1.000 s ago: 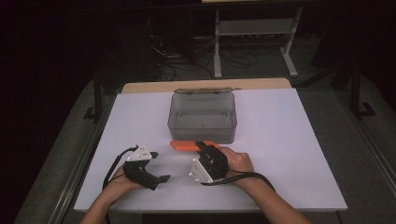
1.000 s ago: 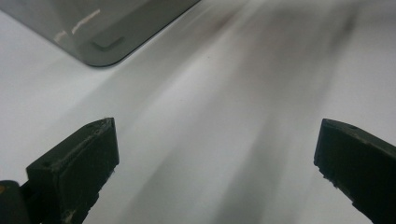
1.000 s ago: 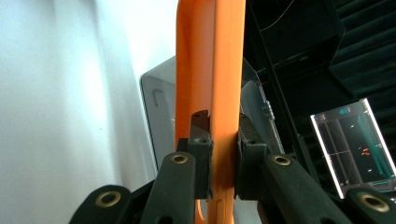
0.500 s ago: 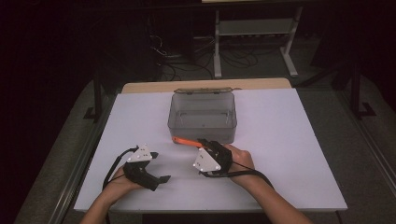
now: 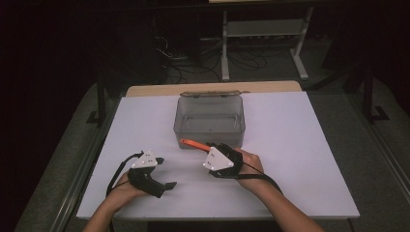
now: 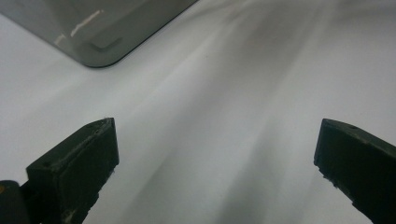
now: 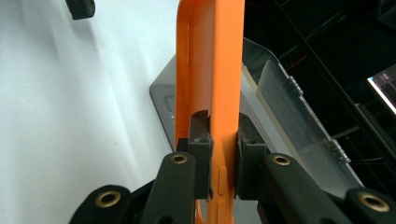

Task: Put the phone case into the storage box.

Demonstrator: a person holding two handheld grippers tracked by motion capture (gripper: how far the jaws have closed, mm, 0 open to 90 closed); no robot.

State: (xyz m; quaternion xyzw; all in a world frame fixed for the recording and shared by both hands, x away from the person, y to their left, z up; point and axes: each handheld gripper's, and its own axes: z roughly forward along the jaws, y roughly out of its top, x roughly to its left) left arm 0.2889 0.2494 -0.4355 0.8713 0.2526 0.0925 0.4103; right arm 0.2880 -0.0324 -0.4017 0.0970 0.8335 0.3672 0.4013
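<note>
High view: right gripper (image 5: 209,146) sat at mid-table just in front of the clear plastic box (image 5: 209,119), with an orange phone case (image 5: 193,143) sticking out of it to the left, above the white table (image 5: 300,159). The box's lid stood open at the back. Left gripper (image 5: 167,173) rested low on the table near the front edge, well apart from the box.

Left gripper view: jaws stood wide apart over bare table, nothing between them. A rounded corner of the box showed at upper left.

Right gripper view: jaws were pinched on one side wall of the case (image 7: 212,88), pads pressing from either side. The box (image 7: 275,116) lay just beyond, open lid tilted back.

Judgement: the step in hand was carrying the gripped case toward the box. Next move likely called for lifting it over the near wall, then lowering it inside before easing the pinch.
</note>
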